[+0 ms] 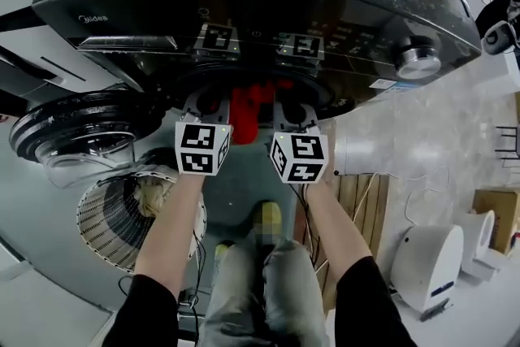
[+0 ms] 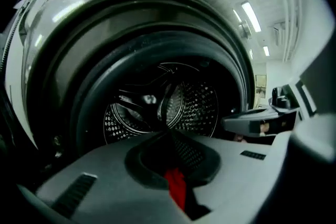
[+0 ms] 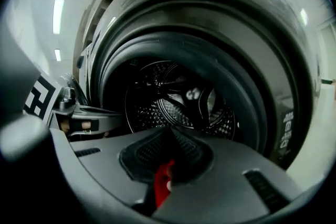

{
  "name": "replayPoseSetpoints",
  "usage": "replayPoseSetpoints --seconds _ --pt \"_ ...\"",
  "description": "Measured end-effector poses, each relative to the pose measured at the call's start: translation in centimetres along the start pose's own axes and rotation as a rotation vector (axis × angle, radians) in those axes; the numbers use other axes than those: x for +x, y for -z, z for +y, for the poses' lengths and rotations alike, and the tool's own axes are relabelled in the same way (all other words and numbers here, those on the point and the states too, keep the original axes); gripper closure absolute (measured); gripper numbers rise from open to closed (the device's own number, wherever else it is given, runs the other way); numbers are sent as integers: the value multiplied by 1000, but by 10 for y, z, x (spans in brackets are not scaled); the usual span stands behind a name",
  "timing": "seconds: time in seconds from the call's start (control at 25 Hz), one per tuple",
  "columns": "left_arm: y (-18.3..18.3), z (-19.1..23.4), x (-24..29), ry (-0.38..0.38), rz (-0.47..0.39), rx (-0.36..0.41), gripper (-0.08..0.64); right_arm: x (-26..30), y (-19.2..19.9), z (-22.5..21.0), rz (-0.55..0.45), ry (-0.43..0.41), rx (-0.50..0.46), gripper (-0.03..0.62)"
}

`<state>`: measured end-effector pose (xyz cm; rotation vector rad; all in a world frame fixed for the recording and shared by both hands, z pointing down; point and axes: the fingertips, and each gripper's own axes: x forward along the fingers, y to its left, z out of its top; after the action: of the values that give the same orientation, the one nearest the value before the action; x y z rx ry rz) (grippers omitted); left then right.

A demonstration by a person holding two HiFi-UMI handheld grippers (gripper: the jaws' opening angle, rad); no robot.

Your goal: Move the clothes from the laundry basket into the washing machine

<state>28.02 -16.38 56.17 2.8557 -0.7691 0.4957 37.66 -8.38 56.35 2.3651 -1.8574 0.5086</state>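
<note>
A red garment [image 1: 244, 114] hangs between my two grippers, right in front of the mouth of the black washing machine [image 1: 244, 4]. My left gripper [image 1: 201, 103] is shut on its left part, and red cloth [image 2: 176, 186] shows pinched between the closed jaws. My right gripper [image 1: 294, 111] is shut on the right part, with a strip of red cloth [image 3: 163, 183] caught in its jaws. Both point into the perforated steel drum [image 2: 163, 107] [image 3: 178, 99], which looks empty. The white laundry basket [image 1: 114, 219] stands on the floor at lower left with a pale cloth [image 1: 152, 195] in it.
The washer's round door [image 1: 77, 126] hangs open at the left, above the basket. A white appliance [image 1: 426, 264] and wooden floor boards [image 1: 370, 203] lie to the right. The person's legs [image 1: 260, 288] are below the grippers.
</note>
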Motion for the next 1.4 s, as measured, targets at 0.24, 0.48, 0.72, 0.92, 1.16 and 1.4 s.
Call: replayPoseSetpoints --seconds 0.24,0.48,0.72,0.92,1.16,1.4 --pt "-17 -9 -37 -1 16 -16 549 -34 -22 17 3 -27 20 589" --pt "-45 -16 -82 -14 21 -40 549 -74 -61 22 -17 -13 66 589" --pt "-99 -22 -130 -22 0 -30 549 -124 -106 25 -13 28 119 589" --pt "-143 -30 -169 -12 -13 -11 549 -167 -142 31 -7 70 136 589" --pt "-188 -42 -220 0 -8 19 549 -215 -188 51 -22 99 164 589" --pt "-224 -45 -264 15 -9 -6 549 -249 -236 71 -50 117 158 589"
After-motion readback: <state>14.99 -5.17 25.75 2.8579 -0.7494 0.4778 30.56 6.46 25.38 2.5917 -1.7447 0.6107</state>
